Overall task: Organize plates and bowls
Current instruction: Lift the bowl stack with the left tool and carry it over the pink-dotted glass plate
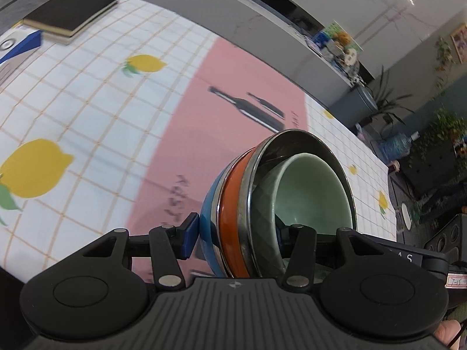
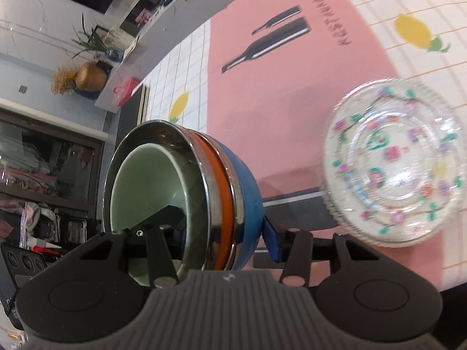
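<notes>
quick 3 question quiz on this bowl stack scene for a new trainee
1. True or false: both the left hand-held gripper and the right hand-held gripper grip the same bowl stack.
2. Which bowl sits innermost in the stack? A) blue bowl B) orange bowl C) green bowl D) the glass one
3. Fill in: the patterned glass plate lies on the ____ part of the tablecloth.

Key:
1. True. Each gripper has one finger inside the stack and one against the outer blue bowl.
2. C. The green bowl sits inside the steel-rimmed bowls, with the orange bowl between steel rims.
3. pink.
</notes>
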